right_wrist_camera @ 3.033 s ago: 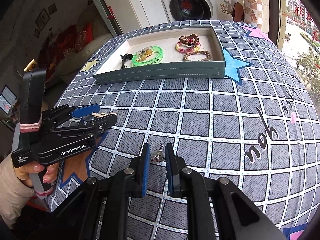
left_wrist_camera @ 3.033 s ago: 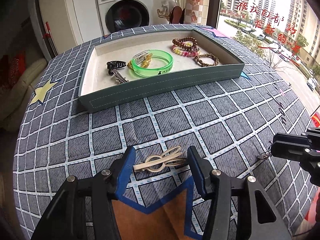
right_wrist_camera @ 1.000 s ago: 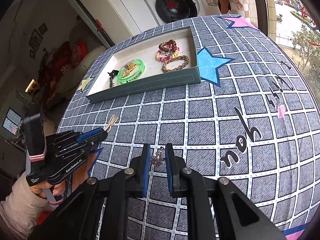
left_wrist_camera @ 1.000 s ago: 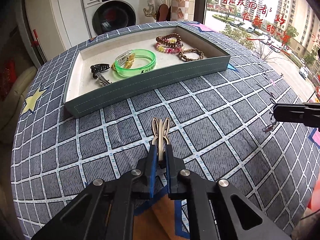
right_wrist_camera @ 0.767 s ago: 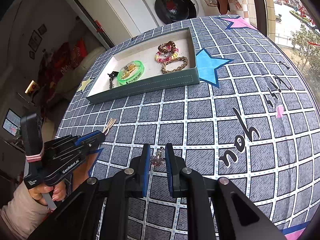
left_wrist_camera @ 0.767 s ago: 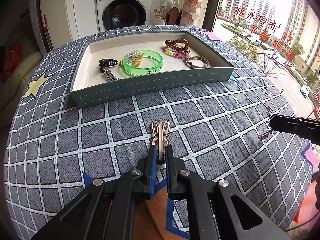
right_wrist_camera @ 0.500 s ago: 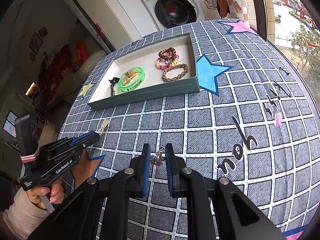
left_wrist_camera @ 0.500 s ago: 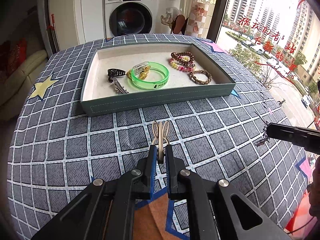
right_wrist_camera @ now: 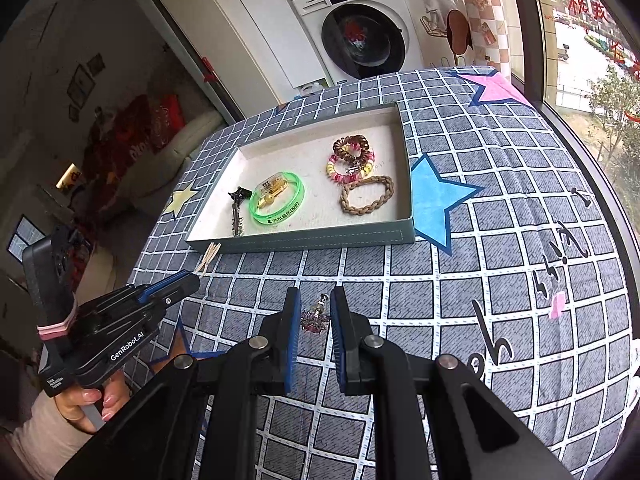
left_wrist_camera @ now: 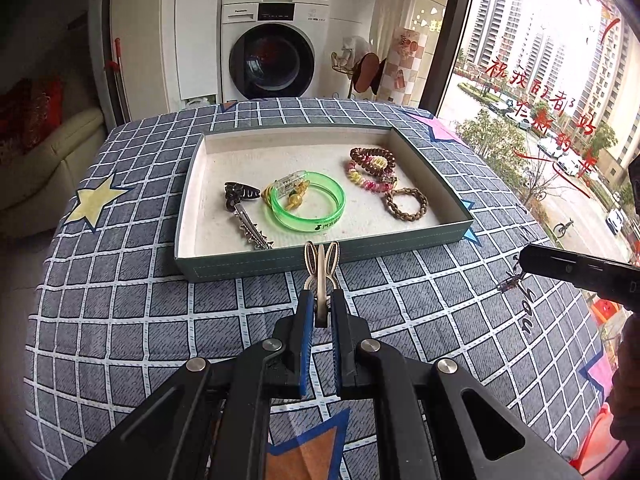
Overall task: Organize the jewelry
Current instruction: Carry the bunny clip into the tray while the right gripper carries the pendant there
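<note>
A beige hair clip (left_wrist_camera: 321,276) was gripped in the left gripper (left_wrist_camera: 320,320) at lower centre, a small charm (right_wrist_camera: 316,317) in the right gripper (right_wrist_camera: 313,332); release over the tray (left_wrist_camera: 320,266) was judged next.

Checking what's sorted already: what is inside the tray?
Inside the tray: a black hair clip, a green bangle around a gold charm, coil hair ties, a braided bracelet. Nothing visibly covered.

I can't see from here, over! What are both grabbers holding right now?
Left gripper shut on rabbit-ear hair clip, short of tray. Right gripper shut on small brooch. Nothing in the way.
</note>
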### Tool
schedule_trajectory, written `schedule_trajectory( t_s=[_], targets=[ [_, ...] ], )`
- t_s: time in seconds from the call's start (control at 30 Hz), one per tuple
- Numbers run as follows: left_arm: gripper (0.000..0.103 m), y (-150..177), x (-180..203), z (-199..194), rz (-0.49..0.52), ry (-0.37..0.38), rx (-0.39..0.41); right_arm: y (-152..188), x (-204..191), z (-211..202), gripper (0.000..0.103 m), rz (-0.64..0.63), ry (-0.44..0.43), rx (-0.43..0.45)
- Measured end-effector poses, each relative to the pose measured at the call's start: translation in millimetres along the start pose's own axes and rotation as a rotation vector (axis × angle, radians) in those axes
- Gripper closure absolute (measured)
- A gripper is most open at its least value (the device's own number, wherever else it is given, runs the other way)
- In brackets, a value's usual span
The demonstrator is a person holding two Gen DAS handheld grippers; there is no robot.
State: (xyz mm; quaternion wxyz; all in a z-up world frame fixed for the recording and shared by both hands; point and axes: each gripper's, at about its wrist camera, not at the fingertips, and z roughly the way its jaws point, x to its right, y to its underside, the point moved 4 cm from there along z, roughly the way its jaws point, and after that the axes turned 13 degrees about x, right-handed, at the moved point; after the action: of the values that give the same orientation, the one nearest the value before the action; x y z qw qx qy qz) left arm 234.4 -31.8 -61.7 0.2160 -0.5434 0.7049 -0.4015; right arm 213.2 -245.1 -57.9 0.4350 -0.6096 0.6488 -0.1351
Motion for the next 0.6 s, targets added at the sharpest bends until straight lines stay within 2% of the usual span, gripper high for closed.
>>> schedule_trajectory(
  t_s=[0.37,0.6],
  targets=[
    [0.082,-41,-13,22,-0.035,-0.036,0.047,-55,-4,34,0.087,-0.011,-0.008,0.013],
    [0.082,-57,-23,52,-0.044,-0.07,0.041,-79,-3,67,0.087,-0.032,0.01,0.009]
  ],
)
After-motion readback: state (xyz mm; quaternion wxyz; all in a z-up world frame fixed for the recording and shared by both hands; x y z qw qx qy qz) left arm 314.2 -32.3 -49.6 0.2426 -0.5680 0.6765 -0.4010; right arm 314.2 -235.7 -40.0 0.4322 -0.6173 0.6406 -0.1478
